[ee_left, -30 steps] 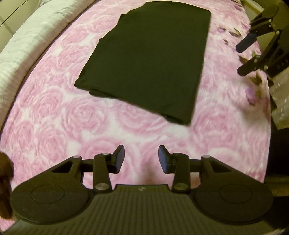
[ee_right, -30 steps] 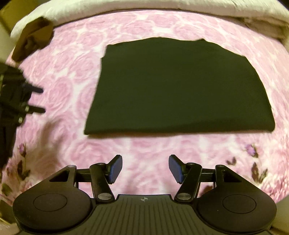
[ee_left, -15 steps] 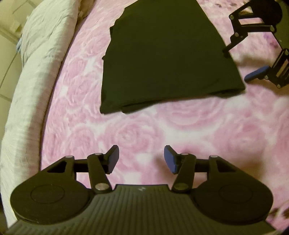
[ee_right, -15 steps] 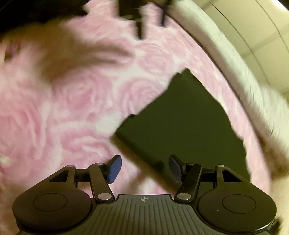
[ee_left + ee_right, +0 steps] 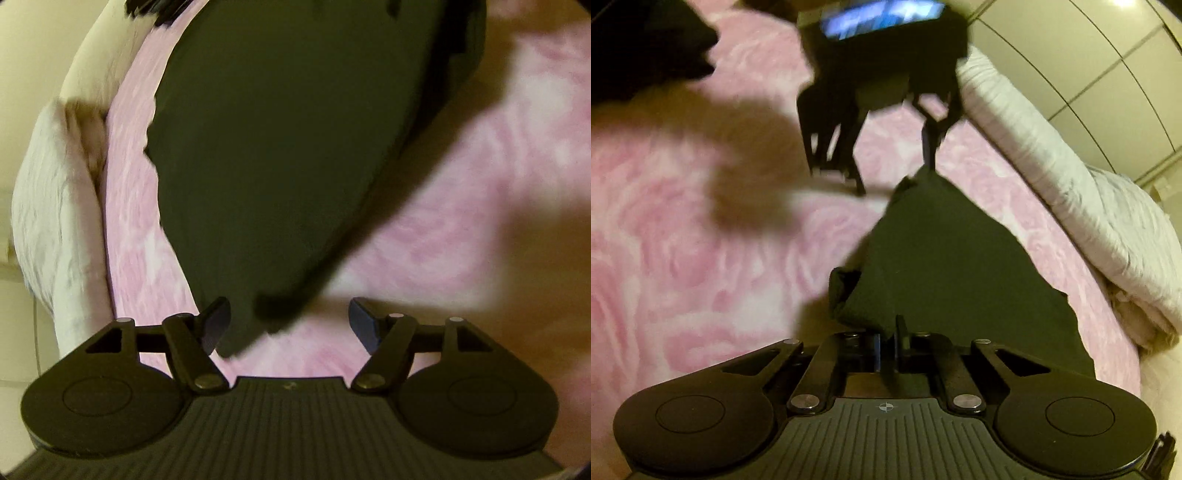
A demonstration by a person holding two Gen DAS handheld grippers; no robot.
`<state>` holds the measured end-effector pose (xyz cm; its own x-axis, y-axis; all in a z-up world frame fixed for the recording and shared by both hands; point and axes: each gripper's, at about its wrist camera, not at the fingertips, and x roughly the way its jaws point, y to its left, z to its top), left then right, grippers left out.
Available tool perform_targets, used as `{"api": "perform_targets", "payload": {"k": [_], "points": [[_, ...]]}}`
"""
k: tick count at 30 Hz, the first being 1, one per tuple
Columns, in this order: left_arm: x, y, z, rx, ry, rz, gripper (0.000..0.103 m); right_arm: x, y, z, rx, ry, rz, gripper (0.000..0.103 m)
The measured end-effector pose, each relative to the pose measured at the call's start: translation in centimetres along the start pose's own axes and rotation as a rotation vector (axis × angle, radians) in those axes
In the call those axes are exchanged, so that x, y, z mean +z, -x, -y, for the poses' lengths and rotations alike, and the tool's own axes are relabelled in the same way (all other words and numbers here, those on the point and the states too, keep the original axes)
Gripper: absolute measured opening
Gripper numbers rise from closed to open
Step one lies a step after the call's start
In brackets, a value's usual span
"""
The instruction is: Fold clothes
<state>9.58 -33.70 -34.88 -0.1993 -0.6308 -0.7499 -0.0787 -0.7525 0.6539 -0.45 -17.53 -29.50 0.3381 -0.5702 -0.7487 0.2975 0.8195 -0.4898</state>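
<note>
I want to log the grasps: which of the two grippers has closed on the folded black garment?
The right gripper: its jaws are pinched on a corner of the folded black garment. The left gripper stands wide open at another corner.

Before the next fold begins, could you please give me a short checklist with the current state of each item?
1. Right gripper shut on the dark garment: ok.
2. Left gripper open around the near corner: ok.
3. Left gripper closed on the cloth: not ok.
4. Garment lying flat: not ok, bunched near the right jaws.
5. Pink bedspread free beside the garment: ok.
6. All layers caught in the right grasp: cannot tell.
</note>
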Motion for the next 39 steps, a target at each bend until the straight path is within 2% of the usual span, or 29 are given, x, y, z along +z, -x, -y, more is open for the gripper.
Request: {"api": "perform_targets", "payload": {"k": [2,3,4,6,11,14,18,20,22,24,26,29,33,35,39], "points": [[0.1,-0.8,-0.2,0.013,-0.056,0.030,0.069,0.4,0.9,0.8,-0.003,-0.030,0.005,0.004],[0.1,-1.1,-0.3,0.016,-0.077,0.039,0.062,0.7,1.2,1.2,-0.006,-0.040,0.006,0.004],[0.1,-1.4,-0.4,0.016,-0.094,0.044,0.040,1.0,1.4,1.6,-0.008,-0.050,0.008,0.004],[0.0,-2.1,-0.6,0.028,-0.120,0.026,0.010,1.4,2.0,1.7,0.007,-0.057,0.012,0.004],[-0.6,-0.5,-1.7,0.015,-0.069,0.035,0.007,2.1,3.6,1.2,0.073,-0.055,0.025,0.003],[-1.3,2.2,-1.7,0.012,-0.034,0.023,0.006,2.6,4.6,0.9,0.112,-0.054,0.033,0.003],[-2.1,6.9,-0.9,-0.049,-0.013,-0.032,0.006,3.4,6.3,0.2,0.193,-0.069,0.057,0.003],[-2.5,9.2,-0.6,-0.082,-0.004,-0.061,0.006,3.9,7.5,0.1,0.280,-0.151,0.073,0.003],[-2.7,11.2,-1.0,-0.109,0.006,-0.086,0.006,4.0,8.6,0.9,0.322,-0.217,0.104,0.003],[-2.2,12.0,-3.3,-0.120,0.022,-0.105,0.007,4.2,9.6,1.7,0.362,-0.282,0.134,0.003],[-1.0,12.1,-6.4,-0.123,0.046,-0.118,0.007,3.7,10.5,3.9,0.366,-0.360,0.166,0.003],[2.3,11.0,-12.3,-0.143,0.106,-0.123,0.007,0.9,10.6,9.7,0.354,-0.553,0.188,0.003],[8.8,6.6,-18.9,-0.152,0.098,-0.110,0.008,-4.4,9.5,17.5,0.321,-0.794,0.189,0.003],[12.1,3.5,-21.0,-0.169,0.078,-0.093,0.008,-7.2,8.8,21.2,0.302,-0.909,0.183,0.003],[18.5,-4.6,-23.2,-0.236,0.029,-0.066,0.009,-13.9,5.5,26.3,0.280,-1.104,0.103,0.003]]}}
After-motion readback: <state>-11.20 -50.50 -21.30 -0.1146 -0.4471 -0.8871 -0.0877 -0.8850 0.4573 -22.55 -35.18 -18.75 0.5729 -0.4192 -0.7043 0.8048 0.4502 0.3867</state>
